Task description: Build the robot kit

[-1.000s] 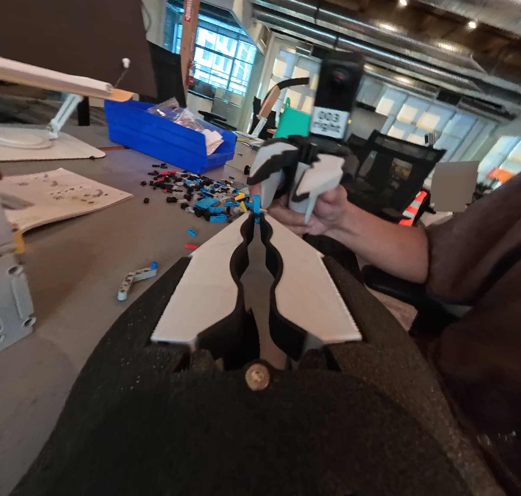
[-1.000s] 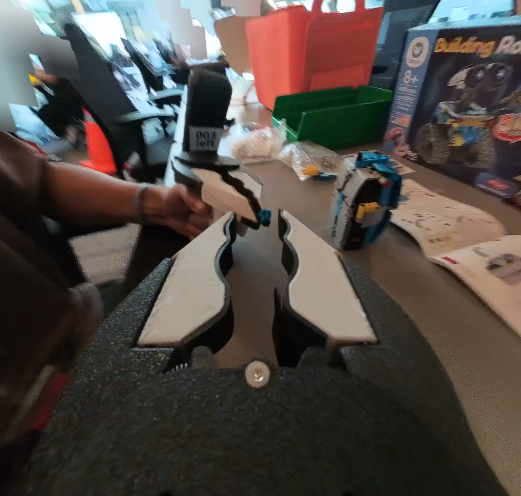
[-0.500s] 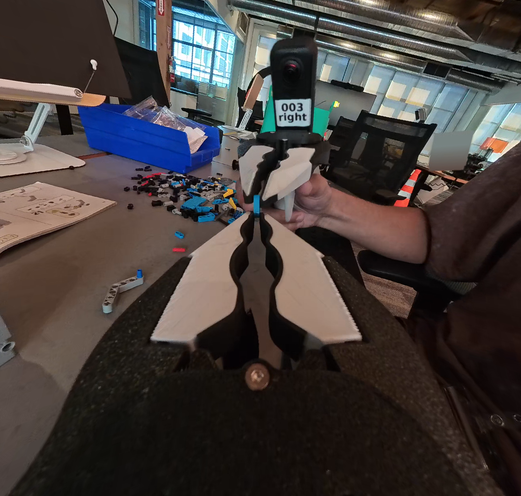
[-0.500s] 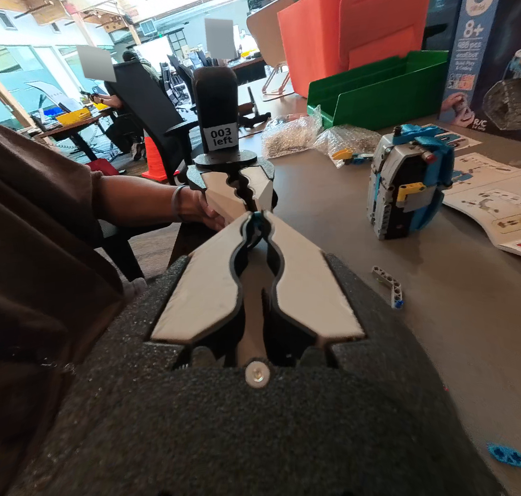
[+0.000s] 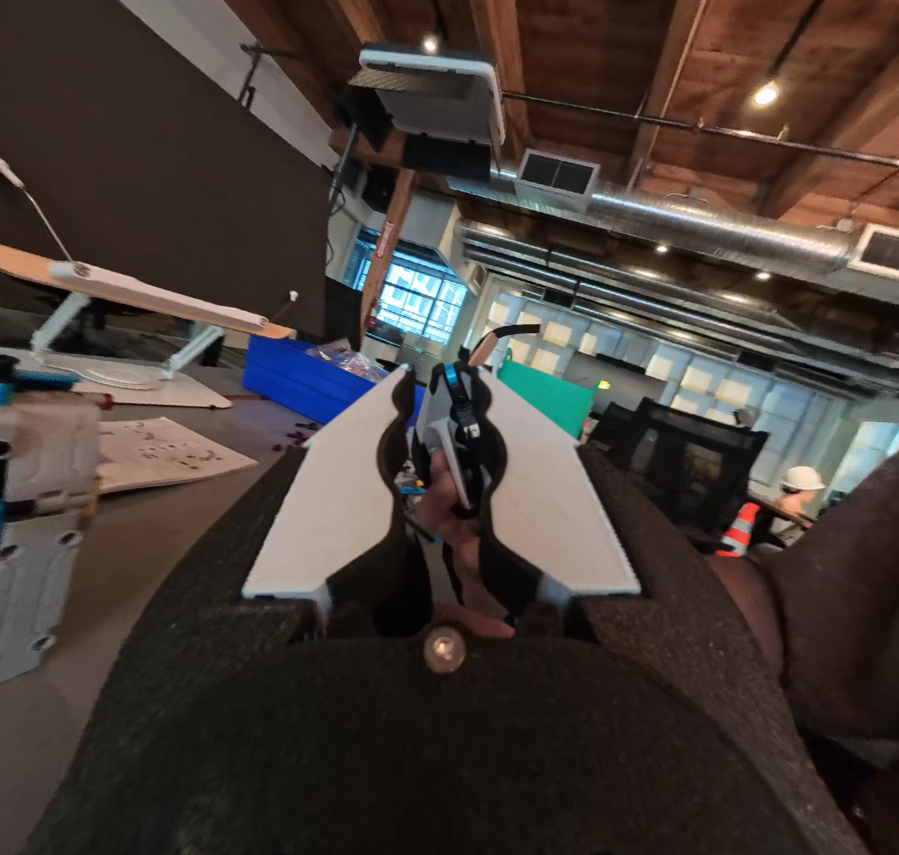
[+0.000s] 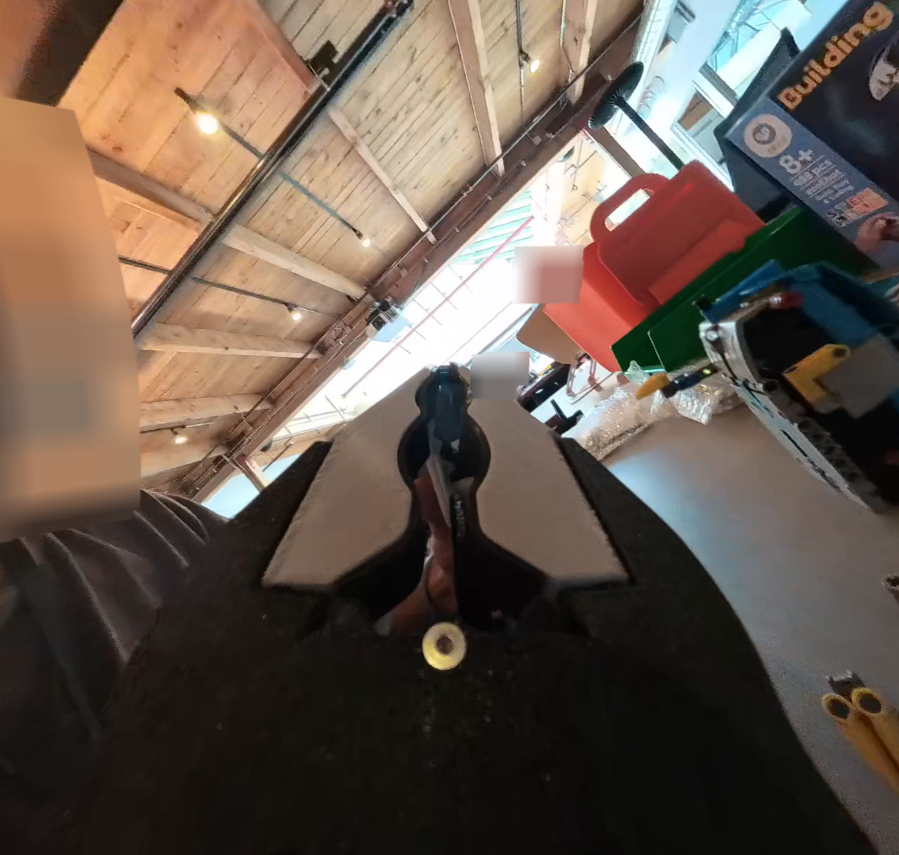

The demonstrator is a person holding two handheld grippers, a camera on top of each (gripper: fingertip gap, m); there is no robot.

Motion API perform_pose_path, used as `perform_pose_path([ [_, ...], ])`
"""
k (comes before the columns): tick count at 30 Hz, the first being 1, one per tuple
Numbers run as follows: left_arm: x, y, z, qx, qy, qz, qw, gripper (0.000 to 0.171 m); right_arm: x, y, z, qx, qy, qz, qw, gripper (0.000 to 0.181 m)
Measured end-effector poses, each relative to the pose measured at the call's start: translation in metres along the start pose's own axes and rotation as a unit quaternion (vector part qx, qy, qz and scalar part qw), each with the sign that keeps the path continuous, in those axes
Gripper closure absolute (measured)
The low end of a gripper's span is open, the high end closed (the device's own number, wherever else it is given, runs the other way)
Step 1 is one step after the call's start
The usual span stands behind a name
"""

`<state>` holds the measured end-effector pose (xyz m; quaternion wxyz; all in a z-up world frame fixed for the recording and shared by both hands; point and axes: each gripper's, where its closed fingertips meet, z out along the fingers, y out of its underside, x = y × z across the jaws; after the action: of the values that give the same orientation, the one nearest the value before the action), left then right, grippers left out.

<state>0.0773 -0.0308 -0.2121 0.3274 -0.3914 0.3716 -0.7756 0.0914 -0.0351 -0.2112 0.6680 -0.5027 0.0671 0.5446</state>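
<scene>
Two handheld grippers meet tip to tip above a grey bench (image 5: 146,540), both tilted up toward a timber ceiling. The left gripper (image 5: 445,370) has its fingers spread apart, clamping nothing. In the gap between them stands the right gripper (image 6: 443,385), seen edge-on in the left wrist view. Its fingers are drawn close on a small blue piece (image 5: 452,378), which sits at their tips, level with the left gripper's fingertips. The person's hand (image 5: 452,515) on the right gripper fills the lower part of that gap and hides the bench behind it. A dark sleeve (image 5: 827,588) closes off the right edge of that view.

On the left side lie an open instruction booklet (image 5: 160,452) and a blurred grey part-built model (image 5: 39,491), with a white stand (image 5: 146,297) behind them. A blue bin (image 5: 301,384) stands farther back, partly hidden by the left finger.

In the right wrist view the scene is dim and the piece cannot be made out clearly. To the right stand a grey, blue and yellow brick model (image 6: 778,394), a green bin (image 6: 705,316), a red carrier (image 6: 656,258) and a printed box (image 6: 827,126). Clear plastic bags (image 6: 632,418) lie near the bin, and yellow tubes (image 6: 866,734) lie at the lower right corner.
</scene>
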Motion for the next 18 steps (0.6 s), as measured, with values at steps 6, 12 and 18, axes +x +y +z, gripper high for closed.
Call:
perform_pose_path([
  [6,0.005,-0.001,-0.001,-0.005,0.019,-0.014,1.0,0.157,0.003,0.009,0.011,-0.003,-0.004,-0.003,1.0,0.18],
  [12,0.004,0.004,0.001,-0.016,0.013,-0.007,1.0,0.168,0.001,0.01,0.013,-0.001,-0.011,0.001,1.0,0.179],
  [18,-0.001,0.005,-0.001,-0.022,0.003,-0.022,1.0,0.168,0.006,0.012,0.014,-0.011,-0.002,-0.003,1.0,0.179],
])
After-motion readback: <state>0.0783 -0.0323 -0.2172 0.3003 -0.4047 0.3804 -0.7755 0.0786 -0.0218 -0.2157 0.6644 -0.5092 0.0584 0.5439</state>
